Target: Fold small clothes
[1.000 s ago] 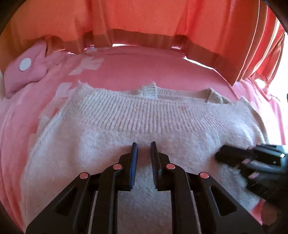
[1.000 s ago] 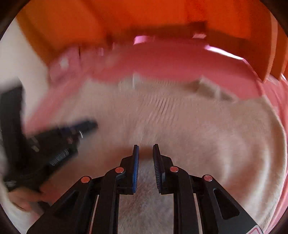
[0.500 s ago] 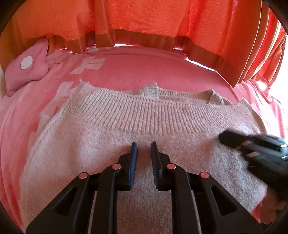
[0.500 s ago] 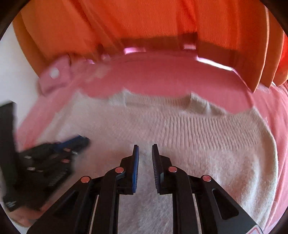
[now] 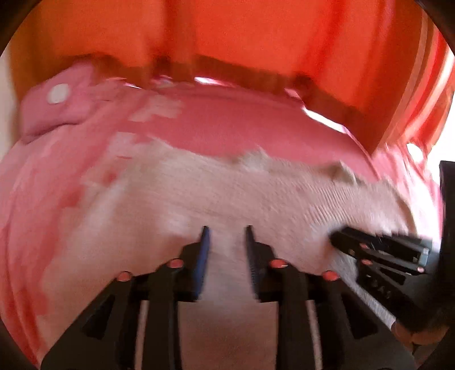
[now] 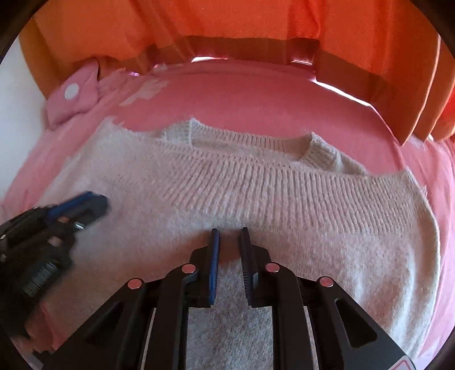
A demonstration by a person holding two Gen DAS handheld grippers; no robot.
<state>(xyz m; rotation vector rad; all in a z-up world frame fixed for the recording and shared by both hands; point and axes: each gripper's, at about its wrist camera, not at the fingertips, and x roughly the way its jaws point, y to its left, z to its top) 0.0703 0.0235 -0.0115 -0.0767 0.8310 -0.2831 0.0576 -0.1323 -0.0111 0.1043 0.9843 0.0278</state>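
Note:
A cream knitted sweater lies folded on the pink bed, its ribbed hem band laid across just below the neckline. It also shows, blurred, in the left wrist view. My left gripper hovers over the sweater's near part, jaws a small gap apart, nothing between them. It shows at the left of the right wrist view. My right gripper is over the sweater's middle near part, jaws a narrow gap apart and empty. It shows at the right of the left wrist view.
The pink bedspread with pale patches spreads all around the sweater. A pink cushion with a white dot lies at the far left. Orange curtains hang behind the bed. A white wall is at the left.
My left gripper's jaws have opened a little wider and its view has blurred from movement. My right gripper has steadied over the sweater; the left gripper sits higher in its view.

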